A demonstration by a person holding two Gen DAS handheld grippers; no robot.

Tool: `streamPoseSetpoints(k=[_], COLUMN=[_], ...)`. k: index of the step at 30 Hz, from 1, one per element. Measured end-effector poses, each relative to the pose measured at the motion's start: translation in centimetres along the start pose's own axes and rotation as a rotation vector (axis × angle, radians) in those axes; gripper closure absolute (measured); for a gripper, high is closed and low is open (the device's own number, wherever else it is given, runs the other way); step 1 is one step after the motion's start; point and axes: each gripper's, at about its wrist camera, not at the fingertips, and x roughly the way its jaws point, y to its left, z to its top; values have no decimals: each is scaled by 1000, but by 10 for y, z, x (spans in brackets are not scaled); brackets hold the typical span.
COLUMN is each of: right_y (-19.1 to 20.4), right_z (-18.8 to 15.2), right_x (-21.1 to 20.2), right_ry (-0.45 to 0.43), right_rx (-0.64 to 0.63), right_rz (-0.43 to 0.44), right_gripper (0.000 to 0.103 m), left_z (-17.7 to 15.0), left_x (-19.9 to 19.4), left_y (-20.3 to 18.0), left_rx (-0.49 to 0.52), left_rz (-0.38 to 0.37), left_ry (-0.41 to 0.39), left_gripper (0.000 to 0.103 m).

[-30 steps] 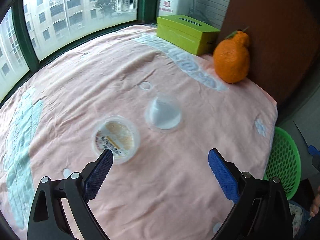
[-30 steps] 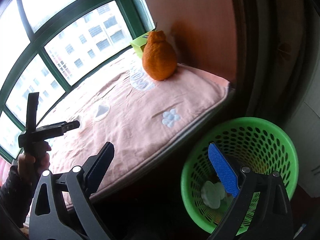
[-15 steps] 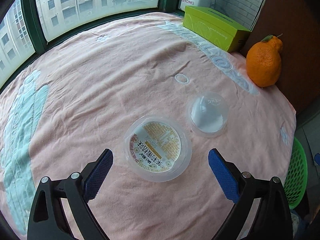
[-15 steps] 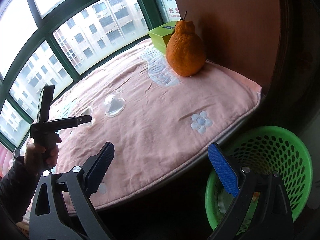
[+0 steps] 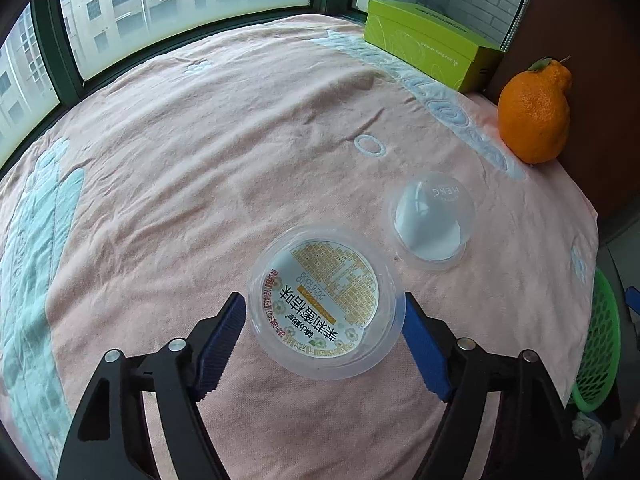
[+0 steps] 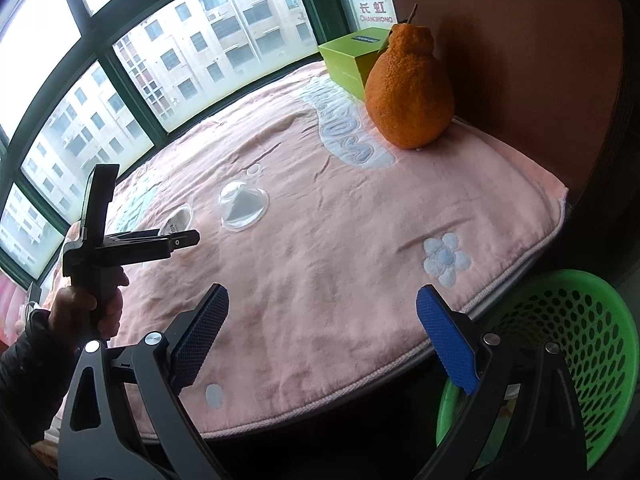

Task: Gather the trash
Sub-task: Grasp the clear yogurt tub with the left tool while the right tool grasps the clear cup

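two blue pads of left hand-held gripper (image 5: pixel 322 314) closing around round clear plastic labelled tub (image 5: pixel 323 305), lying flat, label facing up, no long axis.

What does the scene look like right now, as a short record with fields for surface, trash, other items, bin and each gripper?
surface: pink blanket by a window
trash: labelled cup, upside down; clear dome lid beside it
other items: orange, green box, at the far edge
bin: green basket below the blanket's edge
left gripper: jaws have just been closing, cup between them, right pad at its rim, left pad a little off
right gripper: open, empty, above the blanket's edge
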Motion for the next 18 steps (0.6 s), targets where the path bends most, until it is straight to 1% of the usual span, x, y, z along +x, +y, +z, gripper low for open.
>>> streamPoseSetpoints(k=[3,5,9,18], right_y=[6,10,21,58], right_z=[4,7,14,35], right_x=[6,12,27,75], right_ry=[7,12,23,59], right_rx=[-14,-24,-42,-95], right_rz=[6,9,25,57], right_gripper=[9,9,10,16], left_z=[-1,-2,-3,-10], left_x=[-2,-6,-19,-49], left_y=[1,1,6,34], left_rx=[-2,2,-3,-43], left_rz=[-27,-19,-31,-33], left_ry=[-1,-8,-31,-75], left_gripper=[39,39,40,40])
